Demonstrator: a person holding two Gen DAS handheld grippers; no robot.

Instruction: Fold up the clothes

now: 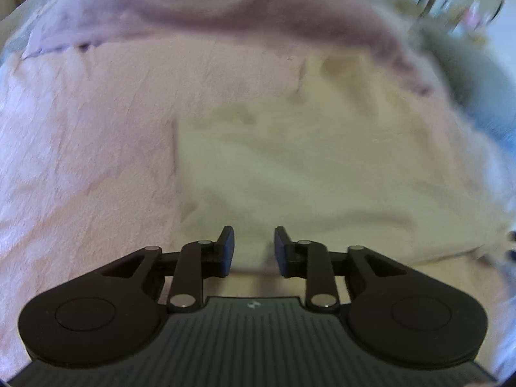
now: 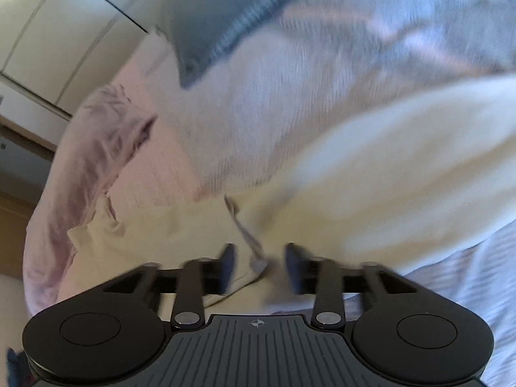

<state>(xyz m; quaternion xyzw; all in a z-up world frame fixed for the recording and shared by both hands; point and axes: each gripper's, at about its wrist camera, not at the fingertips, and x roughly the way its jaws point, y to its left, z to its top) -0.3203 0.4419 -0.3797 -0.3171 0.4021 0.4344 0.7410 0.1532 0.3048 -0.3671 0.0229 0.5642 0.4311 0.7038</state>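
Observation:
A cream garment lies spread flat on a pink bedspread, its left edge straight. My left gripper hovers over the garment's near edge, open, with nothing between its blue pads. In the right wrist view, which is blurred by motion, the same cream garment bulges up in a thick fold. My right gripper is open at the garment's near corner. A greyish hem strip of that corner runs into the gap between the fingers, which are apart and not clamped on it.
A mauve rolled fold of bedding crosses the far side of the bed. A pale grey-white cloth and a blue-grey piece lie behind the cream garment. Striped white fabric is at the right. Wardrobe doors stand beyond the bed.

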